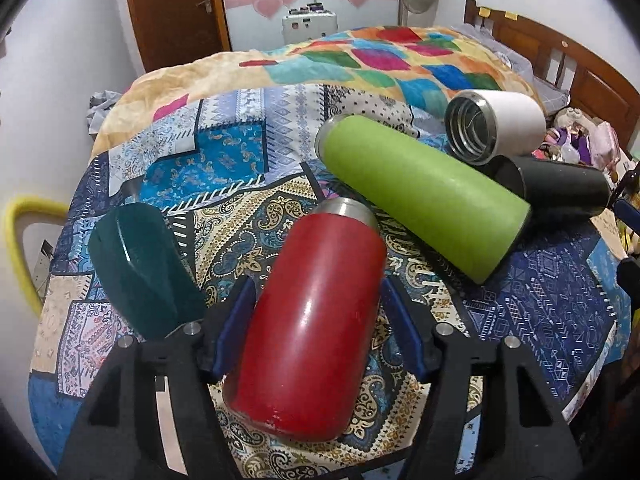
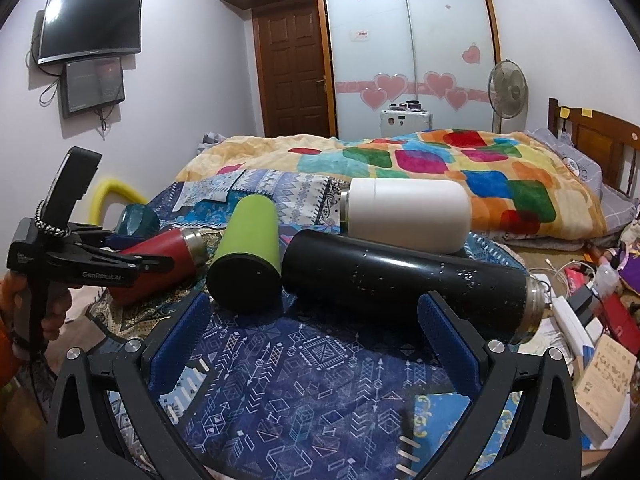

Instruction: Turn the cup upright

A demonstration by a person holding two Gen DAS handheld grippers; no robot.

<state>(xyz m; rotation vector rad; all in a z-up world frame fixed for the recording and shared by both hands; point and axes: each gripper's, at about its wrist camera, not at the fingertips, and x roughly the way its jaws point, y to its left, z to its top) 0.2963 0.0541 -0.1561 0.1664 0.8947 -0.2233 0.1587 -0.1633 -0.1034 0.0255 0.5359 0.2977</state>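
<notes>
A red flask [image 1: 312,320] lies on its side on the patterned cloth [image 1: 224,160], steel mouth pointing away. My left gripper [image 1: 316,320] straddles its body, blue pads on both sides; I cannot tell if they press it. The red flask [image 2: 168,248] and the left gripper [image 2: 132,266] also show in the right wrist view. A green flask [image 1: 420,196], a white flask [image 1: 496,124], a black flask [image 1: 556,188] and a dark teal cup [image 1: 140,268] all lie on their sides. My right gripper [image 2: 316,336] is open and empty, just in front of the black flask [image 2: 404,280].
A bed with a colourful blanket [image 2: 440,168] lies beyond the table. Clutter of papers and cables [image 2: 592,340] sits past the table's right edge. A yellow chair back [image 1: 20,240] stands at the left. A fan [image 2: 506,88] and wardrobe are at the far wall.
</notes>
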